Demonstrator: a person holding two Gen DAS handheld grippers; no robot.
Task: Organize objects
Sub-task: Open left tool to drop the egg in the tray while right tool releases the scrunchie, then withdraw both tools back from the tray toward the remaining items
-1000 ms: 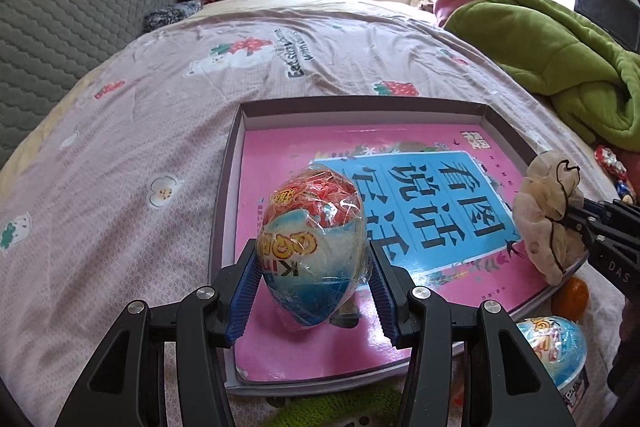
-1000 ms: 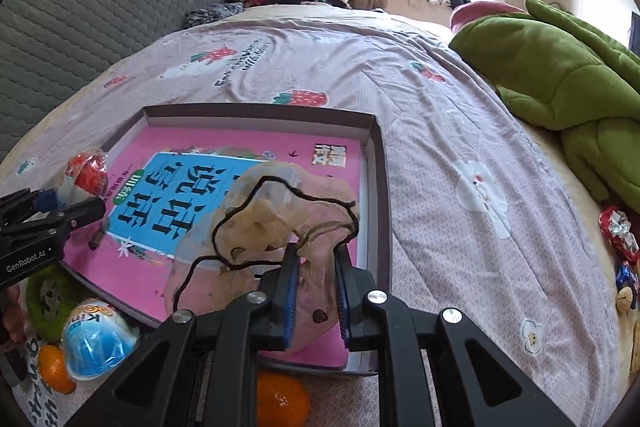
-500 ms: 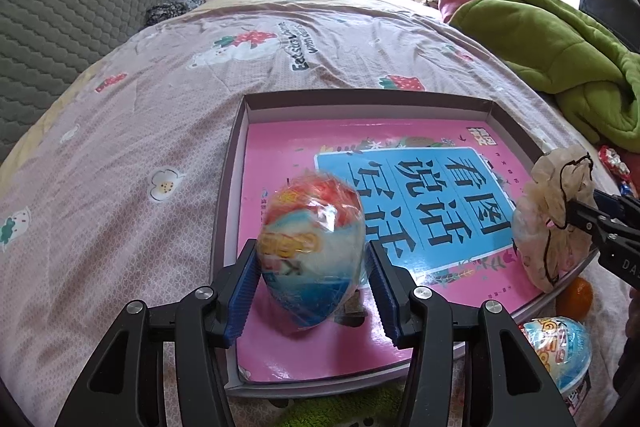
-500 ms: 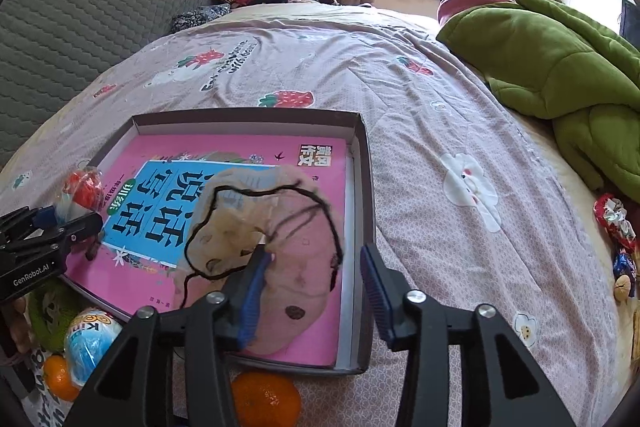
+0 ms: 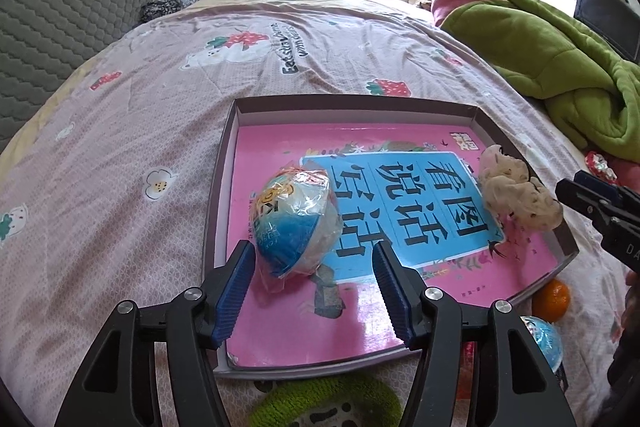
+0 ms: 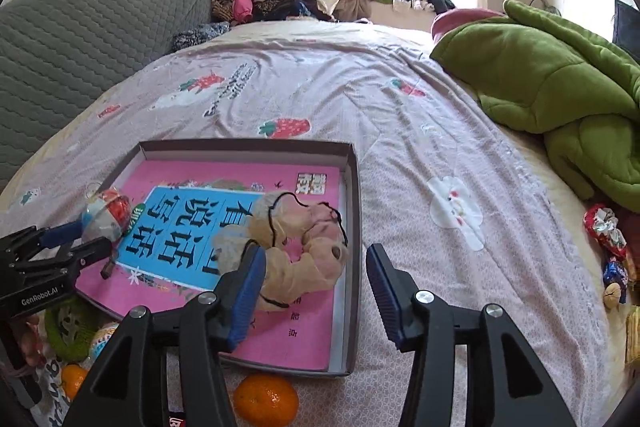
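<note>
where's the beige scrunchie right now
In the right wrist view the beige scrunchie lies in the box, on the pink book by its right wall, before the open right claw.

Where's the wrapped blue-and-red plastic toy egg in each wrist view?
Left wrist: wrapped blue-and-red plastic toy egg lies centre frame, on the pink book just beyond the open fingers.
Right wrist: same egg at far left, by the tray's left wall.
Shared landmark: blue title panel.

A green knitted ring [image 5: 326, 403] is cut off by the bottom edge; the second wrapped egg [image 5: 544, 337] hides behind the gripper's arm.
</note>
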